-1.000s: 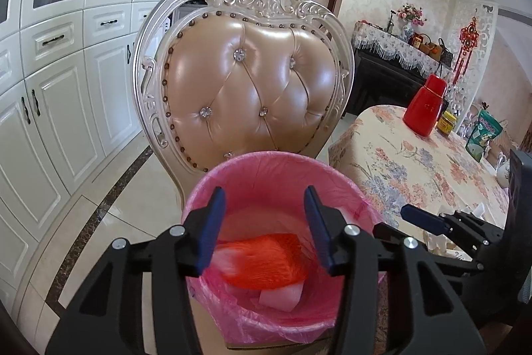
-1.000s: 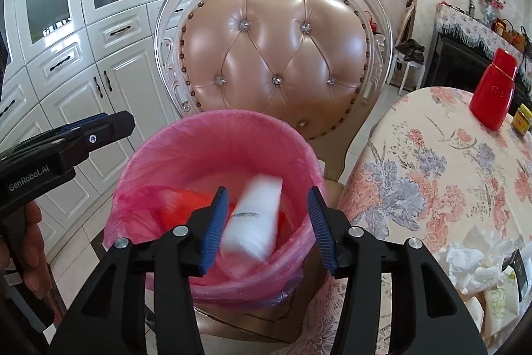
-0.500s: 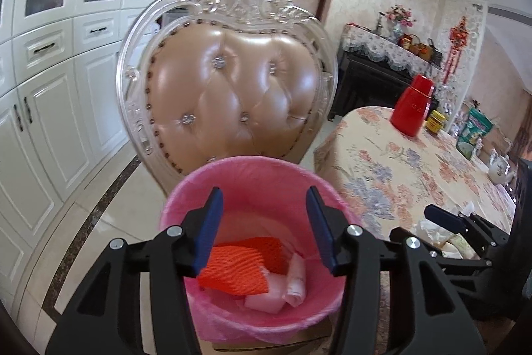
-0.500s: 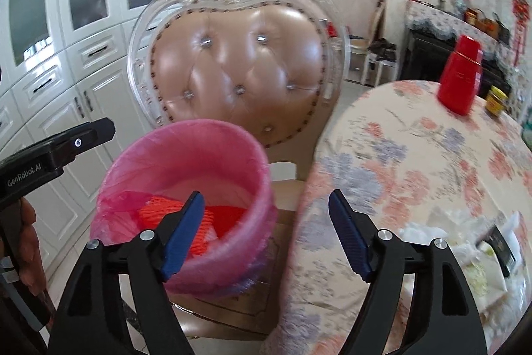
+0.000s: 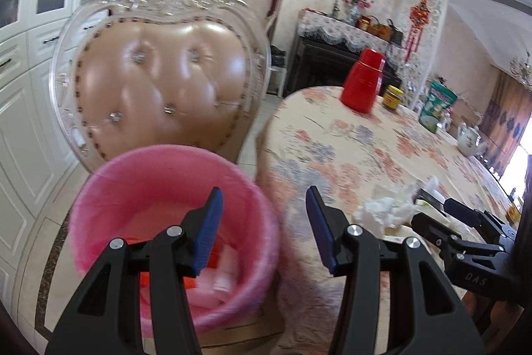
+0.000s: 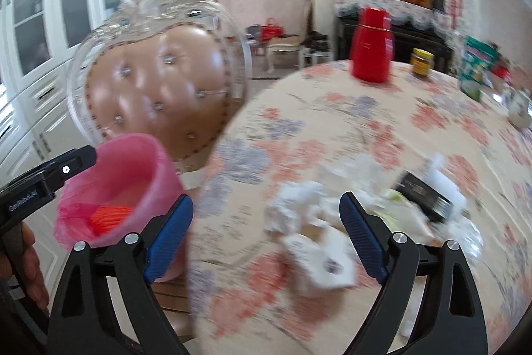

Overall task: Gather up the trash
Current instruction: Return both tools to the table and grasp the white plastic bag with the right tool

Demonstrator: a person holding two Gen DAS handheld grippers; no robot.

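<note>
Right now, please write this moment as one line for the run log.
left tongs: open, empty | right tongs: open, empty, over table trash | pink bin: holds orange net, white wrappers | crumpled tissue: on table

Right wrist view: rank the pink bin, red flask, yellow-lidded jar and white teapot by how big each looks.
1. pink bin, though it sits nearest the camera
2. red flask
3. yellow-lidded jar and white teapot: too alike, and the teapot is blurred, so unranked
</note>
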